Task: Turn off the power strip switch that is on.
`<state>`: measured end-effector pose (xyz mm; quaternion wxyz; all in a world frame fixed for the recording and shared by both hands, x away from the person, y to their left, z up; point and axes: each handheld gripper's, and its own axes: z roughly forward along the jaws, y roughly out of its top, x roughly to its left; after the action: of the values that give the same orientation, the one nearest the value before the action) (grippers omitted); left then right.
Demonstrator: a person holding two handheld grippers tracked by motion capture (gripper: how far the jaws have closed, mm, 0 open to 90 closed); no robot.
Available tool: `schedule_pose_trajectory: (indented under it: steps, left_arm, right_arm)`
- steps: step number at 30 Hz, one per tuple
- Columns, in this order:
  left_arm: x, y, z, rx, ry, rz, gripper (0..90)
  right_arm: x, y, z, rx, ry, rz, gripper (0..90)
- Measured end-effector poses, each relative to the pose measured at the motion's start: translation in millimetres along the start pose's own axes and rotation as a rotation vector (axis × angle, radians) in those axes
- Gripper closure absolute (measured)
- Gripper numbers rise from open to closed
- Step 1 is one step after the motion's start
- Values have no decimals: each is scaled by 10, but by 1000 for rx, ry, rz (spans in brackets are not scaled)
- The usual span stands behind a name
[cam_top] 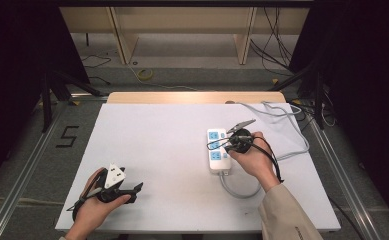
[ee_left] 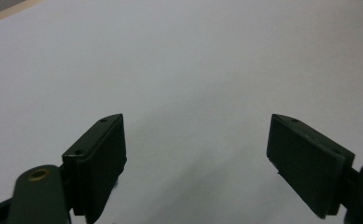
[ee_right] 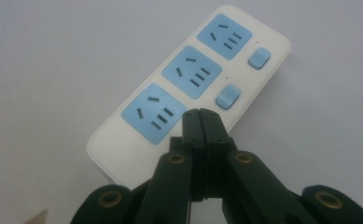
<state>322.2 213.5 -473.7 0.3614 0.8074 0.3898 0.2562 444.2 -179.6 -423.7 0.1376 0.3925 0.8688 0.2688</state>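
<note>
While the left gripper [cam_top: 132, 190] is idling with jaws apart at the near edge, we are bringing the clenched, empty right gripper [ee_right: 201, 122] over the strip [ee_right: 188, 88] lying right of centre — aiming squarely at a switch [ee_right: 228, 96], pressing gently.

The power strip [cam_top: 218, 150] lies on the table [cam_top: 157, 150], right of centre. Its cable [cam_top: 287, 125] loops behind it toward the far right corner. The right gripper [cam_top: 225, 146] sits over the strip; the left gripper [cam_top: 138, 189] rests near the front left edge.

Lab: metal-framed rig [cam_top: 42, 145], floor cables [cam_top: 277, 45], white table [cam_top: 157, 150].
</note>
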Motion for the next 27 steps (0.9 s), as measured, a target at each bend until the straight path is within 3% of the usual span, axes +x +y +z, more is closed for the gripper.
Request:
schedule_pose_trajectory:
  steps: [27]
  left_arm:
    - [0, 0, 2, -3, 0, -3, 198]
  right_arm:
    - [-27, 131, 115, 106, 43, 12, 900]
